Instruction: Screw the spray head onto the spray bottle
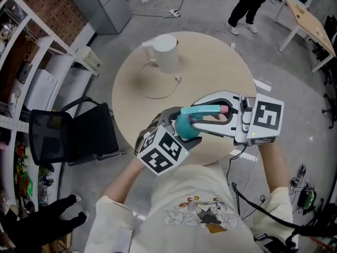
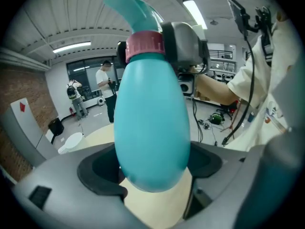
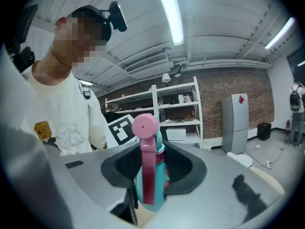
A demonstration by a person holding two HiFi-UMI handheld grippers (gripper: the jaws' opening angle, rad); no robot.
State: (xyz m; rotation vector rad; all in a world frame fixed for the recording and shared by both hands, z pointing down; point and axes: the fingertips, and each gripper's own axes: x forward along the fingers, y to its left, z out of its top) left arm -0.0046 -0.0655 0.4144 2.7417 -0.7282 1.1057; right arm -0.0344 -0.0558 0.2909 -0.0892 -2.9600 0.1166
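A teal spray bottle is held above the near edge of the round table. My left gripper is shut on its rounded body, which fills the left gripper view. The spray head, teal with a pink nozzle and trigger, sits on the bottle's neck at a pink collar. My right gripper reaches in from the right, its jaws pressed on the spray head near the collar. The two grippers face each other along the bottle.
A white jug stands at the table's far side with a thin cable curling beside it. A black chair is on the left by white shelving. A person stands beyond, near a wooden desk.
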